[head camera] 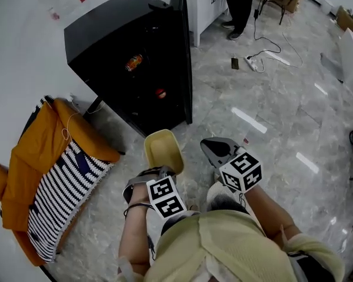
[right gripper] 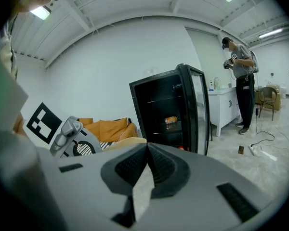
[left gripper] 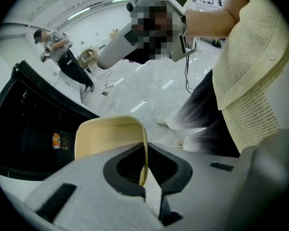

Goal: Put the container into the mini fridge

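left gripper [head camera: 163, 172] is clamped on the near wall of the container [head camera: 163, 150]. in the left gripper view [left gripper: 145, 176] the thin yellow rim runs edge-on btwn the two dark pads, both pressing on it. container [left gripper: 108, 136] is a pale yellow tub w/ rounded corners, nothing seen inside, held in the air above the grey marble floor [head camera: 270, 116] just in front of the mini fridge [head camera: 129, 57], not inside it.

right gripper [head camera: 212, 147] sits just right of the container, apart from it. its jaws are together w/ nothing btwn them, clear in the right gripper view [right gripper: 147, 165].

fridge is black, door [head camera: 182, 51] swung open to its right. an orange can [head camera: 134, 62] is on an upper shelf, a small red item [head camera: 160, 93] lower down. same can shows in the right gripper view [right gripper: 170, 120] and the left gripper view [left gripper: 56, 140].

left of the fridge, by the wall: orange cloth [head camera: 41, 151] w/ a black-and-white striped cloth [head camera: 65, 192] on top.

bkgd: a person [head camera: 238, 4] stands by a white cabinet [head camera: 200, 4]. a power strip [head camera: 253, 63] w/ cable lies on the floor near them.
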